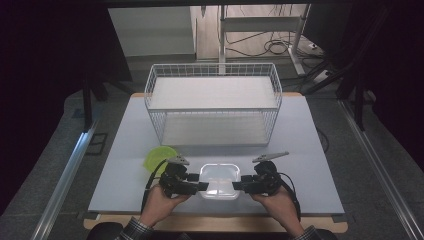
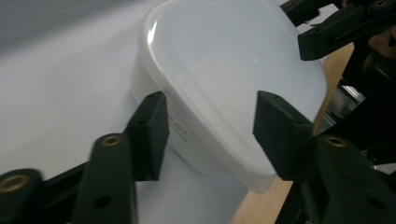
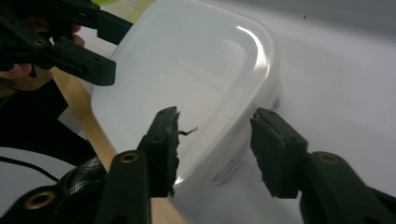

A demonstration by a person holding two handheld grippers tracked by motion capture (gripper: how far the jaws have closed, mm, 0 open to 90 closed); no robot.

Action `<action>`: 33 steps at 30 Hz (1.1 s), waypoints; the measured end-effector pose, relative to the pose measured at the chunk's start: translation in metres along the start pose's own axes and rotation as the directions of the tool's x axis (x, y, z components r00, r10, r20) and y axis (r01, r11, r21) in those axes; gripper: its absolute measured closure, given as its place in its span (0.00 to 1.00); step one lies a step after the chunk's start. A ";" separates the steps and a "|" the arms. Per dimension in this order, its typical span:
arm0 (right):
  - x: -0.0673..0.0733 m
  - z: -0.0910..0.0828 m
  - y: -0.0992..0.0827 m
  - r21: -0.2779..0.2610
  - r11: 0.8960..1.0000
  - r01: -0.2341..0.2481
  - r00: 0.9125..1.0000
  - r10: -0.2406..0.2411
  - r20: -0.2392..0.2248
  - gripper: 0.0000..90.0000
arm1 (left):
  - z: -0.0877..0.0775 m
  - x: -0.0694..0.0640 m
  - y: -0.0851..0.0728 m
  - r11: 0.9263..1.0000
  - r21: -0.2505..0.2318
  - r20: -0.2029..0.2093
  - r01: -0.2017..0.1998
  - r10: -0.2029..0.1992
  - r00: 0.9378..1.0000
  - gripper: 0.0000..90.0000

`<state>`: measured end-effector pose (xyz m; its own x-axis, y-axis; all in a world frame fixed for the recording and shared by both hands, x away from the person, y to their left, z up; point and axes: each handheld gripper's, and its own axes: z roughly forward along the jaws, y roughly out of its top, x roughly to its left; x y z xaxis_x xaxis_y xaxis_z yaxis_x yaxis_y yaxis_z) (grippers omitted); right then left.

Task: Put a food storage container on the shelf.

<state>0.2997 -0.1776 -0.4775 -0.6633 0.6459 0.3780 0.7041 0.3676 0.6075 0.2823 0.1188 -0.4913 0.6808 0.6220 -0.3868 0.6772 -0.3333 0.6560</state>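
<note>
A translucent white, rounded-rectangular plastic container (image 1: 219,181) is set at the table's (image 1: 125,165) near edge, directly between the left gripper (image 1: 202,186) and right gripper (image 1: 237,186). Each half-open pair of jaws straddles one short-side wall; whether it is pressed cannot be told.

Your left gripper (image 1: 202,186) and right gripper (image 1: 237,186) are matt black, blocky tools, each topped by a grey three-cornered plate. A black cable loops back from each one toward your sleeves (image 1: 134,229), which are checked in dark and pale tones. In the left gripper view, each jaw ends in a flat rectangular black pad (image 2: 150,133), and brass-coloured rings sit in round holes along the arms behind it. In the right gripper view, one pad (image 3: 164,149) has a frayed, ragged edge with a loose thread.
</note>
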 end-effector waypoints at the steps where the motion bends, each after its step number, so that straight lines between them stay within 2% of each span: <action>1: 0.002 -0.002 0.000 0.002 1.000 -0.003 1.000 0.003 0.007 0.63 | -0.002 -0.002 0.000 1.000 0.003 -0.010 0.003 -0.003 1.000 0.55; 2: 0.003 -0.005 0.000 0.000 1.000 -0.018 1.000 0.018 0.006 0.68 | -0.004 -0.003 0.000 1.000 0.000 -0.016 0.014 -0.014 1.000 0.62; 5: 0.005 -0.008 -0.001 -0.016 0.999 -0.027 0.999 0.028 0.015 0.73 | -0.009 -0.006 -0.001 0.999 -0.030 -0.041 0.035 -0.036 0.998 0.69; 6: 0.005 -0.008 -0.001 -0.016 0.999 -0.027 0.999 0.028 0.015 0.73 | -0.009 -0.006 -0.001 0.999 -0.030 -0.041 0.035 -0.036 0.998 0.71; 7: 0.008 -0.010 -0.001 -0.033 0.999 -0.027 0.999 0.028 0.028 0.76 | -0.010 -0.009 -0.002 0.998 -0.046 -0.064 0.036 -0.039 0.997 0.73; 8: 0.008 -0.010 -0.001 -0.033 0.999 -0.027 0.999 0.028 0.028 0.76 | -0.010 -0.009 -0.002 0.998 -0.046 -0.064 0.036 -0.039 0.997 0.74; 9: 0.010 -0.011 -0.001 -0.045 0.999 -0.027 0.999 0.028 0.039 0.78 | -0.011 -0.012 -0.002 0.998 -0.059 -0.094 0.027 -0.032 0.995 0.74; 11: 0.010 -0.012 -0.001 -0.051 0.998 -0.025 0.999 0.027 0.044 0.80 | -0.012 -0.013 -0.002 0.997 -0.068 -0.107 0.023 -0.030 0.994 0.75; 13: 0.009 -0.012 -0.001 -0.076 0.997 -0.024 0.999 0.027 0.042 0.84 | -0.014 -0.011 -0.003 0.995 -0.099 -0.108 0.034 -0.045 0.993 0.80; 17: 0.004 -0.012 -0.002 -0.111 0.993 -0.031 0.999 0.034 0.025 0.88 | -0.014 -0.007 -0.006 0.990 -0.128 -0.091 0.059 -0.071 0.993 0.84; 20: 0.002 -0.011 -0.002 -0.119 0.992 -0.039 0.999 0.041 0.014 0.87 | -0.014 -0.007 -0.007 0.989 -0.136 -0.088 0.065 -0.077 0.993 0.85; 22: -0.001 -0.008 -0.005 -0.160 0.985 -0.059 0.998 0.060 0.002 0.87 | -0.014 -0.007 -0.008 0.988 -0.138 -0.084 0.068 -0.080 0.993 0.85; 24: -0.001 -0.008 -0.005 -0.170 0.983 -0.071 0.997 0.071 -0.001 0.87 | -0.014 -0.007 -0.008 0.988 -0.138 -0.083 0.068 -0.080 0.993 0.85; 25: -0.002 -0.006 -0.006 -0.185 0.980 -0.077 0.997 0.079 0.001 0.86 | -0.014 -0.007 -0.008 0.988 -0.139 -0.083 0.068 -0.080 0.993 0.85; 29: -0.001 -0.006 -0.006 -0.190 0.979 -0.077 0.997 0.080 0.008 0.87 | -0.013 -0.007 -0.009 0.986 -0.153 -0.090 0.066 -0.080 0.993 0.85; 31: 0.002 -0.005 -0.005 -0.202 0.977 -0.062 0.997 0.071 0.037 0.87 | -0.012 -0.005 -0.010 0.983 -0.169 -0.099 0.070 -0.087 0.991 0.85; 32: 0.002 -0.005 -0.005 -0.202 0.977 -0.062 0.997 0.071 0.037 0.87 | -0.012 -0.005 -0.010 0.983 -0.169 -0.099 0.070 -0.087 0.991 0.86; 33: 0.006 -0.005 -0.004 -0.213 0.976 -0.035 0.997 0.050 0.064 0.87 | -0.011 -0.003 -0.010 0.981 -0.178 -0.109 0.075 -0.096 0.989 0.86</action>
<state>0.2917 -0.1785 -0.4744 -0.6099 0.7047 0.3625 0.6567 0.1934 0.7289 0.2700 0.1277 -0.4896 0.5783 0.7247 -0.3746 0.6657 -0.1538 0.7302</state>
